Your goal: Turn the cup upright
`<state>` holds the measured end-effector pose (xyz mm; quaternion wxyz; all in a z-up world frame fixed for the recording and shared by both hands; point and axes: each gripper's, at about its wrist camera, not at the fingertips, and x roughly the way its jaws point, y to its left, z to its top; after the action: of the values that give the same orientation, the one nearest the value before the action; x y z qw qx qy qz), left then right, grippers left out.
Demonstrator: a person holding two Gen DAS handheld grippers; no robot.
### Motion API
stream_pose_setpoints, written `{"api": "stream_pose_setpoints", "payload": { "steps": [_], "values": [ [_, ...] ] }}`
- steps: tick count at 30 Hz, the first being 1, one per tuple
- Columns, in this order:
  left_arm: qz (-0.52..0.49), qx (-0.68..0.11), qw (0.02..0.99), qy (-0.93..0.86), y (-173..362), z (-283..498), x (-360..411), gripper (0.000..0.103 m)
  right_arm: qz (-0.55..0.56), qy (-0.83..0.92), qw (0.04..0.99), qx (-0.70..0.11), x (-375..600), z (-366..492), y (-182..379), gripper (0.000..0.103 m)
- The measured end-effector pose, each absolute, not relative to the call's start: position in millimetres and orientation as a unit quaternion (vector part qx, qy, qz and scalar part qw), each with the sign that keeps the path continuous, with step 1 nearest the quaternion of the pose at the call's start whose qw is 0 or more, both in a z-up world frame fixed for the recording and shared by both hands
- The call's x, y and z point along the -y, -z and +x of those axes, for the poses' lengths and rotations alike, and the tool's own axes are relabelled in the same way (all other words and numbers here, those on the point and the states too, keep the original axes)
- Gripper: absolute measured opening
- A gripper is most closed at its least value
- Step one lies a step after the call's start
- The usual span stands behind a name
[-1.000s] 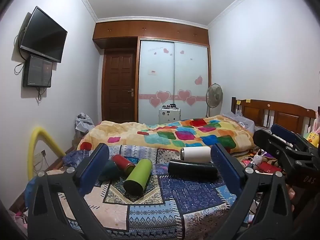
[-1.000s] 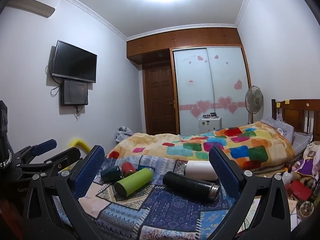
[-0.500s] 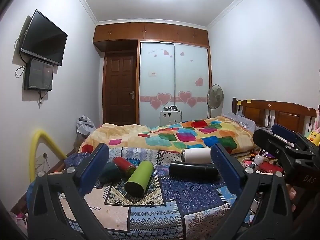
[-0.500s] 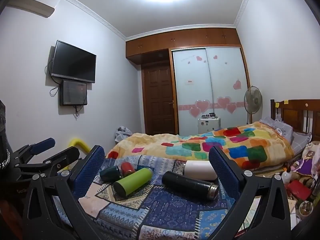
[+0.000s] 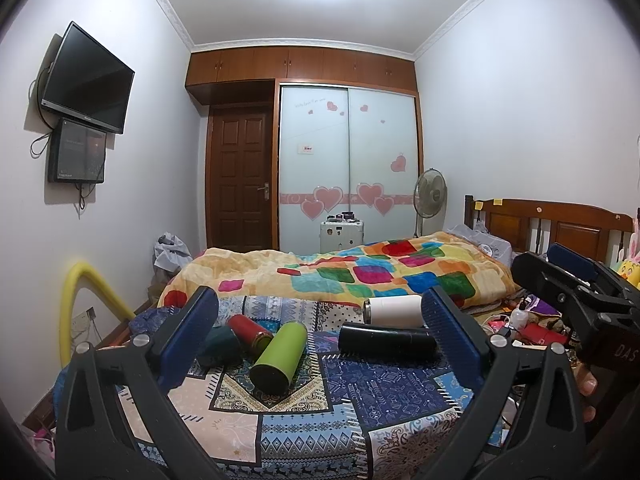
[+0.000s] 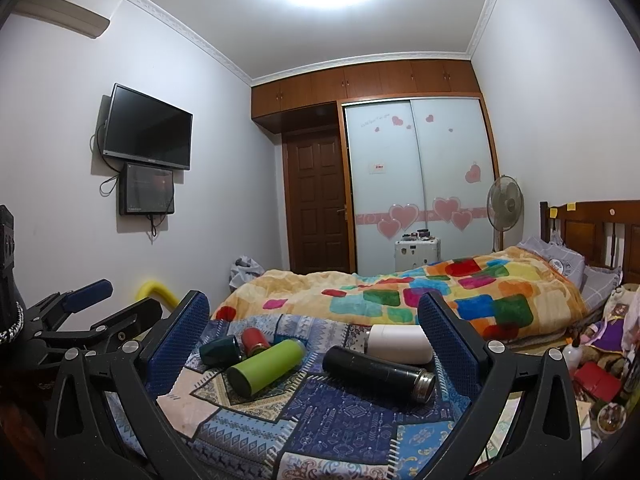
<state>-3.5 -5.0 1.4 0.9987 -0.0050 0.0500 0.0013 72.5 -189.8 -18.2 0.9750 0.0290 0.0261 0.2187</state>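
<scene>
Five cups lie on their sides; my left gripper has tipped up slightly. Both it and my right gripper stay wide open, holding nothing, so no flipping yet.

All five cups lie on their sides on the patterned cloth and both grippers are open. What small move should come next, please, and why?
Probably bring the right gripper forward and down toward the black flask, keeping it open. The flask lies on its side on the patterned cloth, framed nearest between this gripper's fingers, and nothing is held yet. The left gripper is also open and empty.
</scene>
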Motion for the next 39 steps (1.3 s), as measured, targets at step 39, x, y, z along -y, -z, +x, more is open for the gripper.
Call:
{"api": "stream_pose_setpoints", "payload": {
  "steps": [39],
  "values": [
    [-0.005, -0.049, 0.999, -0.003, -0.8, -1.9, 4.5, 0.103, 0.027, -0.225, 0.974, -0.024, 182.3, 70.2, 19.4, 0.103]
  ]
}}
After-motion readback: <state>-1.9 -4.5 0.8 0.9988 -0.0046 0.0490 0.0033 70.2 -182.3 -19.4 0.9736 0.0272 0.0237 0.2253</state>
